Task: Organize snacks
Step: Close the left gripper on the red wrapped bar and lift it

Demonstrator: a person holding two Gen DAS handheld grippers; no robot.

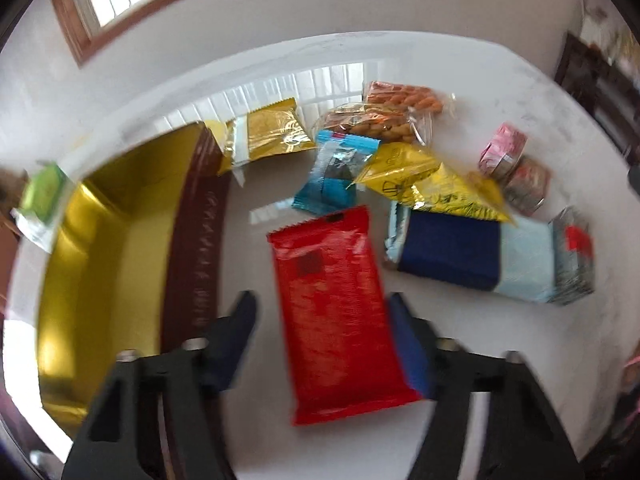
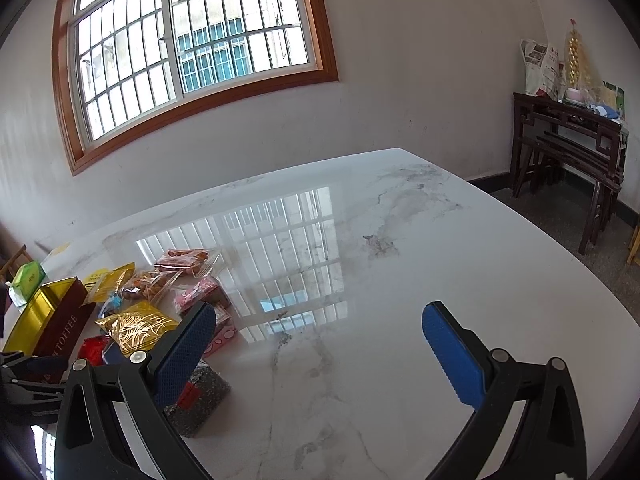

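Red snack packet (image 1: pixel 336 316) lying flat, long axis running away from left gripper (image 1: pixel 324 320), jaws straddling it, grip unclear.

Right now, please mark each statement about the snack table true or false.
1. The red packet lies between the left hand-held gripper's fingers. True.
2. The gold-lined box is full of snacks. False: no snacks show inside it.
3. The right hand-held gripper holds a packet. False: it is open over bare table.
4. A green packet lies beyond the box. True.
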